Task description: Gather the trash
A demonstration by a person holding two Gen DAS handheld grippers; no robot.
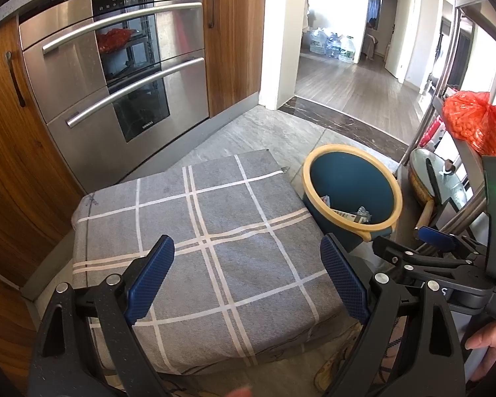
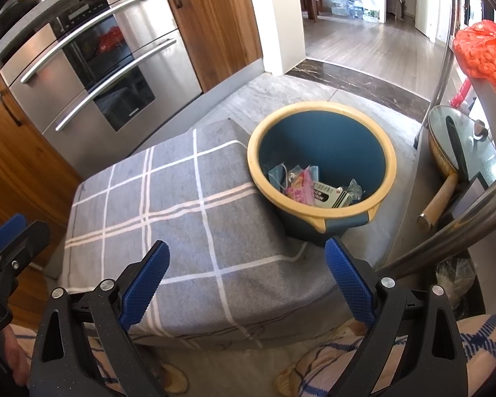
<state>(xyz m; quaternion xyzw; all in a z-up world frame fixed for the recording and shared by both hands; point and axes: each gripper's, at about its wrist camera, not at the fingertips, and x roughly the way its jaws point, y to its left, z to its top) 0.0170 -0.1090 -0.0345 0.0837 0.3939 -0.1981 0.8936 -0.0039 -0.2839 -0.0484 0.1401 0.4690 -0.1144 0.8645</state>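
Flanking bare checked cloth (image 1: 215, 248), 2 spread tongs (image 1: 248, 281), bin (image 2: 320, 115) beside

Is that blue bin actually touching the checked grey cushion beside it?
Cannot tell. In the right wrist view the bin's rim overlaps the cushion's edge, hiding whether they meet lower down.

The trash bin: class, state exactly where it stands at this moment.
In both wrist views the trash bin stands on the grey floor right of centre, against the right edge of the checked grey cushion, with the lidded pan further right.
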